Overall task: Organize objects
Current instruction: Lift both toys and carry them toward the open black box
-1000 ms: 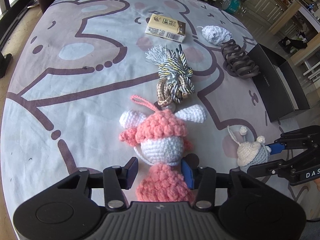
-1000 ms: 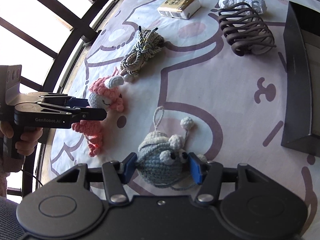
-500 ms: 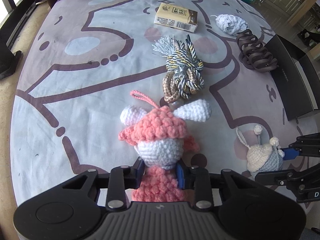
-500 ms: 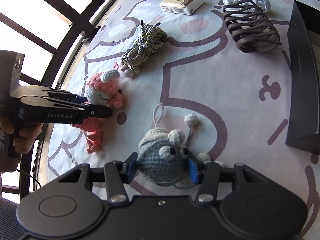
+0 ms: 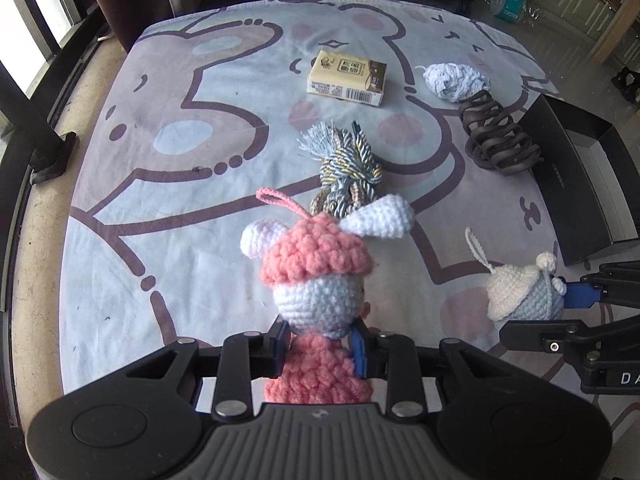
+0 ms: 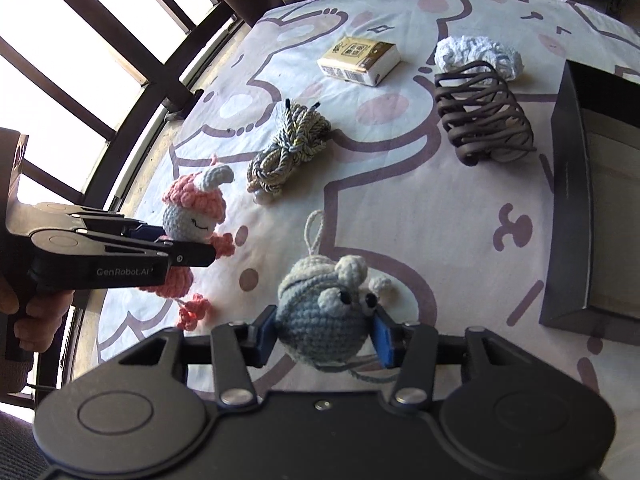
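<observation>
Two handheld grippers work side by side over a table draped in a cartoon-print cloth (image 5: 168,184). The left gripper (image 5: 320,344) has its jaws drawn in tight on a pink-and-white crochet doll (image 5: 316,276), pinching it at the neck just under the white head; the doll's head points away from the camera, its pink body hanging back between the fingers. The right gripper (image 6: 324,336) has its blue pads (image 6: 382,340) pressed against both flanks of a round grey-blue crochet snail (image 6: 324,312) with a cream cap and stalk eyes; these jaws have just been closing, with the snail between them. From the right wrist view the left gripper (image 6: 160,240) comes in from the left edge, a hand (image 6: 28,320) wrapped around its grip. Farther out on the cloth lie a bundle of twisted cord (image 5: 348,168), a yellow-and-brown tissue pack (image 5: 348,80), a crumpled white wad (image 5: 456,80) and a dark brown claw clip (image 5: 500,140). An open black box (image 6: 568,220) sits at the table's right edge, apart from both toys
</observation>
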### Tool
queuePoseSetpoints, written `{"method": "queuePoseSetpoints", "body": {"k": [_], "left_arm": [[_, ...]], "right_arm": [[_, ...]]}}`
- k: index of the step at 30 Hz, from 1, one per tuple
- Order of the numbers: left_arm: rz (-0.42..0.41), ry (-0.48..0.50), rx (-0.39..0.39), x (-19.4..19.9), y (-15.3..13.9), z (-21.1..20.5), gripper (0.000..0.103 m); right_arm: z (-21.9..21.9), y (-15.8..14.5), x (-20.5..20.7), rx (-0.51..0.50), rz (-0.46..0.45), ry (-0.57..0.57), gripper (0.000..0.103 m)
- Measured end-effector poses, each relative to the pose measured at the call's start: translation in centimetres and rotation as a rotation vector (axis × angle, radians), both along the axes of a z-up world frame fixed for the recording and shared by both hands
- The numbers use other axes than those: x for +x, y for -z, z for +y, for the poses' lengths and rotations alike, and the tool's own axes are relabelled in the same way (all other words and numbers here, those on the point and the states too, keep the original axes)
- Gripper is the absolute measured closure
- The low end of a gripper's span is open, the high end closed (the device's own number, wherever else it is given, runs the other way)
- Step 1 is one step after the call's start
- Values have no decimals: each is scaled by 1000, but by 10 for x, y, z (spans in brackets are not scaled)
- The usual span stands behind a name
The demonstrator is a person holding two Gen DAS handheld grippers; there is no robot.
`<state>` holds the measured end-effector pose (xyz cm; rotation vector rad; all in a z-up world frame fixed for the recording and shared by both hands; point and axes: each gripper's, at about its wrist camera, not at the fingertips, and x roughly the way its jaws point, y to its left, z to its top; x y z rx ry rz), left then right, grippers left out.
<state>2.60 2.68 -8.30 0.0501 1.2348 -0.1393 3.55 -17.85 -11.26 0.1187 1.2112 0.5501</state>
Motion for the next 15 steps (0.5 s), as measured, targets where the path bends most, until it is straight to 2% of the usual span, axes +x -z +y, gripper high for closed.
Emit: {"method": "queuePoseSetpoints", "body": {"k": [8, 15], "left_arm": [[-60, -15, -3, 3, -40, -11, 70], [-81, -17, -17, 7, -62, -28, 70]], "right_arm": [[-9, -35, 3, 13, -76, 46, 54], [-20, -66, 8, 3, -145, 100, 54]]}}
